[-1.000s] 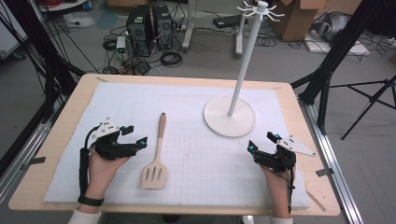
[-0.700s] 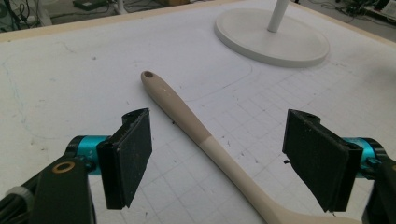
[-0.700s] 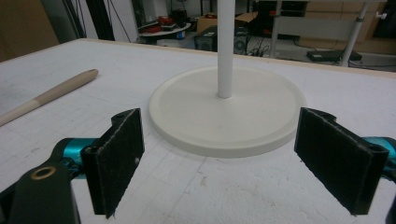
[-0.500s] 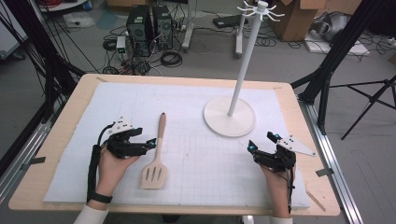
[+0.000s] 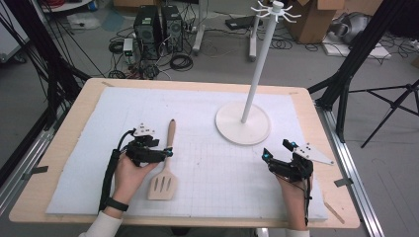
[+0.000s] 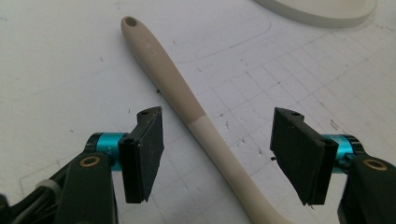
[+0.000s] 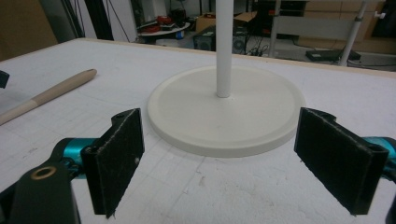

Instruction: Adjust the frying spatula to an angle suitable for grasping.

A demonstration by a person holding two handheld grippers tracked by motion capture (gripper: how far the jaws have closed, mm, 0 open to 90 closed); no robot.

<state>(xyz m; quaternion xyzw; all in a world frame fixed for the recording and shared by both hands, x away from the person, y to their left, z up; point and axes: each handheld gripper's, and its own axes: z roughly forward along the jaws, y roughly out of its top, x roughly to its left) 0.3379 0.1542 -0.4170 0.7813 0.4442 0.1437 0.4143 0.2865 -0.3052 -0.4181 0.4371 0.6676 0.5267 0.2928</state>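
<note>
A slotted spatula (image 5: 165,170) with a wooden handle lies on the white mat, blade toward the person. My left gripper (image 5: 168,153) is open and low at the handle's middle. In the left gripper view the handle (image 6: 187,105) runs between the two black jaws, and my left gripper (image 6: 217,158) does not touch it. My right gripper (image 5: 267,158) rests open at the mat's right, pointing toward the white stand's round base (image 5: 243,123). In the right gripper view that base (image 7: 226,109) lies ahead of my right gripper (image 7: 219,165), nothing between the jaws.
The stand's tall white pole (image 5: 259,59) rises from the base to a hooked top (image 5: 275,9). The white gridded mat (image 5: 207,163) covers most of the wooden table (image 5: 59,148). Cables and computer cases sit on the floor beyond the far edge.
My left gripper moved right and forward to the spatula handle, which now lies between its open jaws. The right gripper and the spatula stayed in place.
</note>
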